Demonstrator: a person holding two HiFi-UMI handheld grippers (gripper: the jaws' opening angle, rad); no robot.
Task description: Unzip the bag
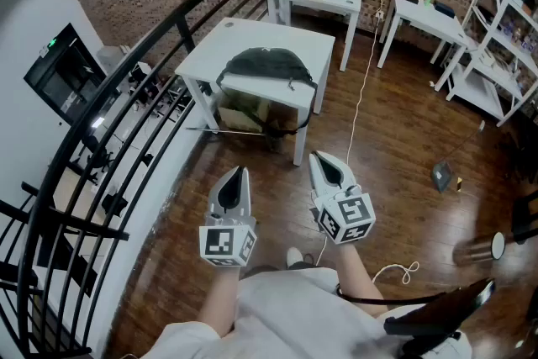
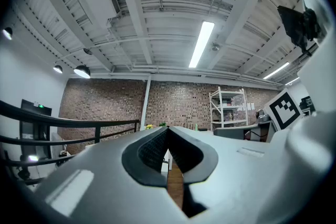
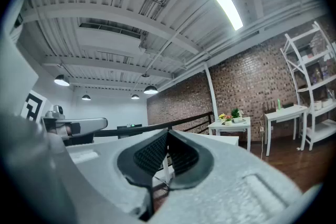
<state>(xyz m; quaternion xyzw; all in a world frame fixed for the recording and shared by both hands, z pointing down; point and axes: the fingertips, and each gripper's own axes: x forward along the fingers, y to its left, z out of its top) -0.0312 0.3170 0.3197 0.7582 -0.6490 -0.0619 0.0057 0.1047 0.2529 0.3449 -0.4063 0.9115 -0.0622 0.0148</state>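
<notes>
Bag on table, zip unreadable; left hand-held gripper & right hand-held gripper closed, empty.

Bare wooden floor lies between the table and the left hand-held gripper and right hand-held gripper; only a white cable crosses it, running along the floor past the table's right legs. On the left the black railing curves close beside the table, so that side is narrow. The bag fills the near part of the tabletop, while the far part is open. Under the table a box and dark straps crowd the leg space. To the right the floor is wide, with a small grey object lying well apart from the table
</notes>
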